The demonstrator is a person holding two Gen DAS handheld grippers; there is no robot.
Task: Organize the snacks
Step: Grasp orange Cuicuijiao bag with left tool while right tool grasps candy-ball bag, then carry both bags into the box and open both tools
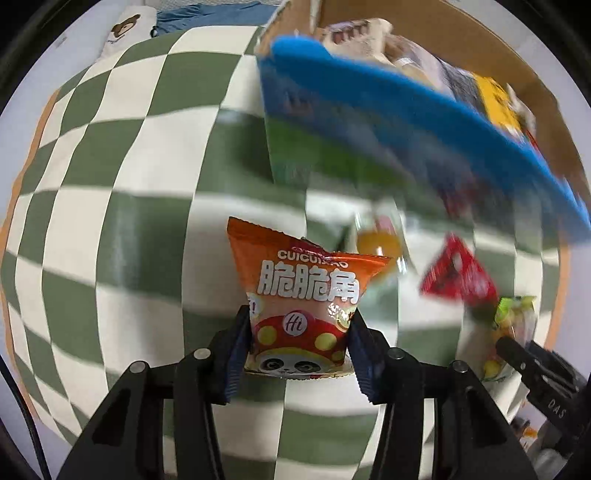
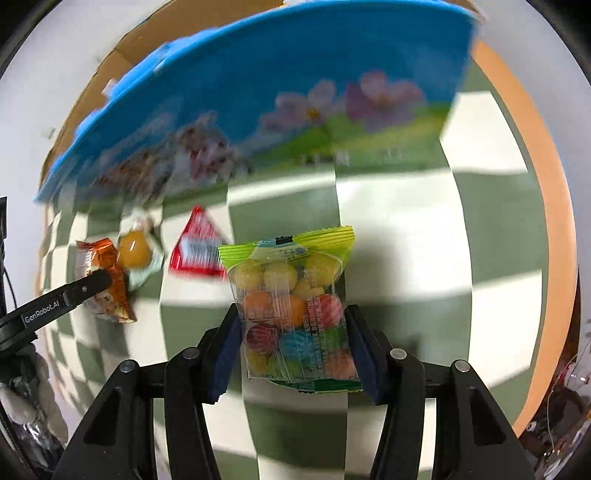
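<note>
Nearest the left wrist camera, the left hand-held gripper [image 1: 300, 341] has its two blue-padded fingers closed against the sides of an orange crispy-corn snack packet [image 1: 301, 295], which stands upright between them with its panda-and-mushroom print facing the lens, lifted clear of the cloth. In the right wrist view the right hand-held gripper [image 2: 293, 341] pinches a clear candy bag with a green top seal [image 2: 291, 306] in the same way, upright, the coloured gumballs showing through the film. Both tools point forward and slightly down toward the box.

Beneath them lies a green-and-cream checkered cloth [image 1: 110, 192] covering the bench [image 2: 554, 236], whose orange edge shows at the cloth's border. On the cloth, between the grippers and the box, rest a red triangular packet [image 2: 197, 247] and, just beside it on the left in the right wrist view, a clear-wrapped orange jelly cup [image 2: 136, 249]. The same two show blurred in the left view.

Farther off stands a cardboard box [image 1: 480, 48] with a blue outer face printed with flowers and grass [image 2: 295, 92]. Several wrapped snacks [image 1: 424, 62] already lie inside it, among them a yellow one; motion blur hides their details. Beyond the bench's far corner in the left view lie a white fabric with a bear print [image 1: 125, 29] and a blue cloth [image 1: 210, 16].
</note>
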